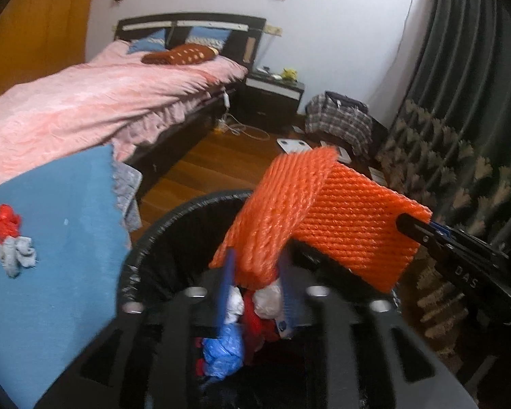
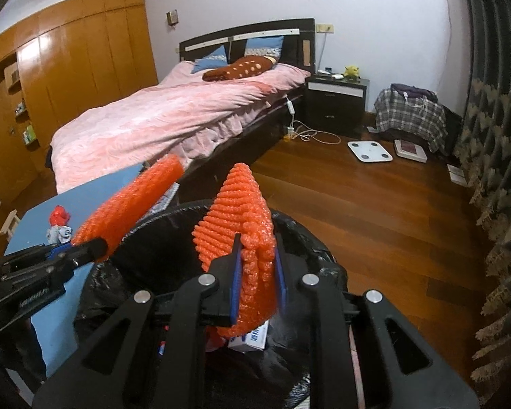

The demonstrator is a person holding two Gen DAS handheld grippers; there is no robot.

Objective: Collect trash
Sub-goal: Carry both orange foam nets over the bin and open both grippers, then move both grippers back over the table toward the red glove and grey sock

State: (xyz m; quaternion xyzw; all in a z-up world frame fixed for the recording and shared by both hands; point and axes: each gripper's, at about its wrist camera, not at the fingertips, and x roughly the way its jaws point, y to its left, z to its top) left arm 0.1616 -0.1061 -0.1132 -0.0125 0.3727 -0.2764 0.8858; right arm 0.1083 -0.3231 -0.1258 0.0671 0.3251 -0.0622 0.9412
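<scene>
Both grippers hold orange foam netting above a trash bin lined with a black bag [image 1: 160, 235] [image 2: 153, 238]. My left gripper [image 1: 257, 283] is shut on one orange foam net piece [image 1: 276, 211], which also shows in the right wrist view [image 2: 129, 204]. My right gripper [image 2: 255, 269] is shut on a second orange foam net piece [image 2: 242, 211], seen in the left wrist view [image 1: 357, 228]. Inside the bin lie blue [image 1: 221, 347], white and red crumpled wrappers. On the blue table [image 1: 58, 238] sit a red scrap [image 1: 6, 223] and a grey scrap [image 1: 17, 255].
A bed with a pink cover [image 2: 173, 116] stands behind the table. A dark nightstand [image 2: 337, 102], a plaid-covered pile [image 2: 408, 116] and a white scale [image 2: 369, 150] sit on the wooden floor [image 2: 374, 211]. Dark patterned curtains [image 2: 494, 170] hang at right.
</scene>
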